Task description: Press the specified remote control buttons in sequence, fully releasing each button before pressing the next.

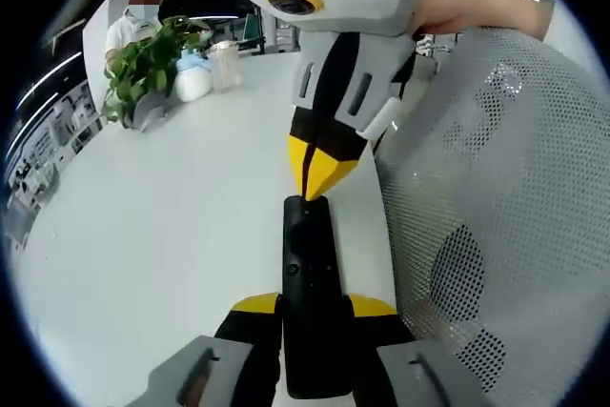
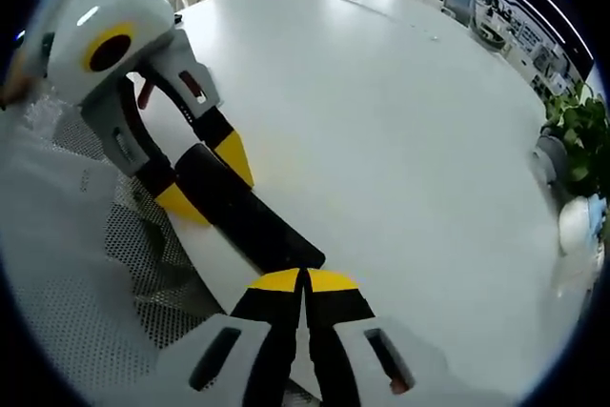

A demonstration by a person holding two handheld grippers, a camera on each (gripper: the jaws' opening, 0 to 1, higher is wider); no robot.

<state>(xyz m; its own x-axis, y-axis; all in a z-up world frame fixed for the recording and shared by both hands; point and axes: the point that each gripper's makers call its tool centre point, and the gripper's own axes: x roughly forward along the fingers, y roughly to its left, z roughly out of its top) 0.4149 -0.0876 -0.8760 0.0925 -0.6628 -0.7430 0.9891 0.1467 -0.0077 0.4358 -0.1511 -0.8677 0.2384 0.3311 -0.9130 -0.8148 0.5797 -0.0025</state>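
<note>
Clamped between the left gripper's (image 1: 315, 307) yellow-tipped jaws is the black remote control (image 1: 307, 264), held lengthwise by its near end and poked out over the white table (image 1: 172, 235), right by the table edge where a white mesh chair back (image 1: 505, 197) sits. Its far end is being touched by the right gripper (image 1: 322, 178), whose jaws are pinched fully together into one point and have nothing held between them. From the right gripper view the same thing is seen: closed tips (image 2: 303, 281) resting on the end of the remote (image 2: 243, 212), with the left gripper (image 2: 205, 183) gripped around the other end. What could go sideways, probably: the contact looks to be made right at the remote's end edge, so the tip could be slid off instead of a button being pushed, or the remote could be levered in the jaws since it's only held at one end. Which button is under the tip can't be made out. A potted plant (image 1: 143, 69) and jar (image 1: 224, 64) are well apart.
</note>
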